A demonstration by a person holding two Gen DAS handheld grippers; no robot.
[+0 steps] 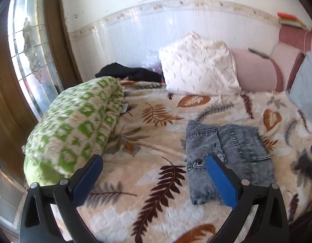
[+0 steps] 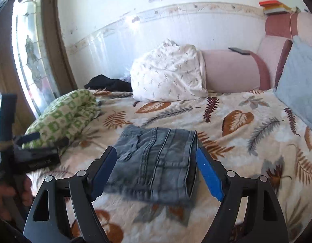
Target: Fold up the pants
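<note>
Folded grey-blue denim pants [image 1: 226, 158] lie as a compact rectangle on the leaf-print bedspread [image 1: 156, 125]. In the left wrist view my left gripper [image 1: 156, 163] hovers open above the bed, left of the pants, with nothing between its blue pads; its right finger [image 1: 220, 182] overlaps the pants' left edge in the picture. In the right wrist view the pants [image 2: 156, 162] lie just beyond my right gripper [image 2: 157, 156], which stands open above them, its pads apart from the cloth. The left gripper's body and a hand show at that view's left edge.
A rolled green-and-white blanket [image 1: 74, 129] lies at the bed's left edge by the window. A white patterned pillow [image 1: 198, 66], a pink bolster [image 1: 257, 70] and dark clothing [image 1: 131, 73] sit along the wall. A pale blue cushion [image 2: 299, 81] leans at the right.
</note>
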